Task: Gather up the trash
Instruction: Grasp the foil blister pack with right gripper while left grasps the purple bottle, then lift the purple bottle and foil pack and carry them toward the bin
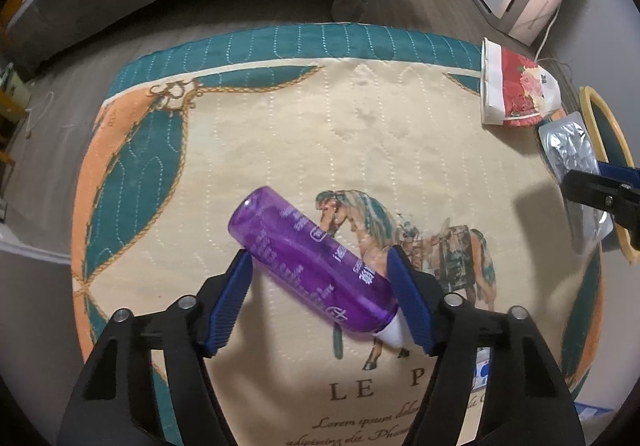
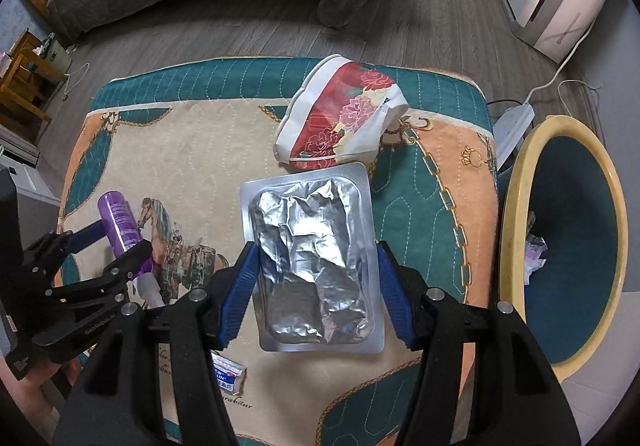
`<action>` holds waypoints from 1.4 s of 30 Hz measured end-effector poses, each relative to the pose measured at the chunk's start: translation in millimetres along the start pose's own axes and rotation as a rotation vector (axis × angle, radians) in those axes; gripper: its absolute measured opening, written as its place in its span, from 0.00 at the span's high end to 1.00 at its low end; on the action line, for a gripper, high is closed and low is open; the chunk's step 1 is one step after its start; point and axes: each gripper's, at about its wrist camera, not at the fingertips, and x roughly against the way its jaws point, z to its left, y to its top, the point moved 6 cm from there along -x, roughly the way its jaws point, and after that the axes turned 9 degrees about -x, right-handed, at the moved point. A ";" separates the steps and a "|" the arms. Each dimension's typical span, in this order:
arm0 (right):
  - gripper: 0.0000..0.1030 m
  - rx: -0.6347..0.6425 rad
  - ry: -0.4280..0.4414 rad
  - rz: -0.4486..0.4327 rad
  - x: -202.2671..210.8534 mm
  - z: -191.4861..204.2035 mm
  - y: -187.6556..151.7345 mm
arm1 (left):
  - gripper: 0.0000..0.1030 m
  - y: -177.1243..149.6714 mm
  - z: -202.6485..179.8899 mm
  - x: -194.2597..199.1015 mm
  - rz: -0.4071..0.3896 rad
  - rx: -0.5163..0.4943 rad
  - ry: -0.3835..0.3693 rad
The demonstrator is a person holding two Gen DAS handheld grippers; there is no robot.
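Grippers over trash on a quilted mat

Right gripper (image 2: 316,290) grasps a crumpled silver foil blister pack (image 2: 314,266) by its long edges, its blue pads against both sides, above the middle of the mat (image 2: 192,150). Left gripper (image 1: 320,298) straddles a purple bottle (image 1: 308,266) lying at a slant on the mat's horse picture; both pads touch it, one near the white cap, but whether they are clenched on it I cannot tell. Beyond the foil pack, on the far side, lies a red floral paper bag (image 2: 340,114). A small blue-and-white packet (image 2: 228,372) lies near. Right of the mat stands a yellow-rimmed bin (image 2: 560,242) with crumpled paper inside.
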 end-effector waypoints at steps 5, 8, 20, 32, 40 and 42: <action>0.44 0.000 -0.002 0.002 -0.6 0.5 0.2 | 0.55 -2.4 -0.2 -6.5 0.017 -0.026 -0.002; 0.44 0.017 -0.007 0.002 -0.3 4.5 -0.9 | 0.57 -0.8 1.2 -7.0 0.009 -0.042 0.006; 0.44 0.038 -0.027 -0.002 1.9 14.1 -3.4 | 0.63 0.0 9.7 -4.6 -0.005 -0.098 0.010; 0.44 0.034 -0.063 -0.047 30.7 9.1 -7.9 | 0.66 5.6 -1.3 38.8 -0.128 -0.185 0.036; 0.44 -0.059 -0.027 -0.161 82.2 -9.0 -5.6 | 0.68 22.4 -33.6 95.0 -0.284 -0.267 0.000; 0.44 -0.080 -0.023 -0.190 95.1 -15.9 -5.4 | 0.68 26.3 -43.8 109.7 -0.323 -0.286 -0.014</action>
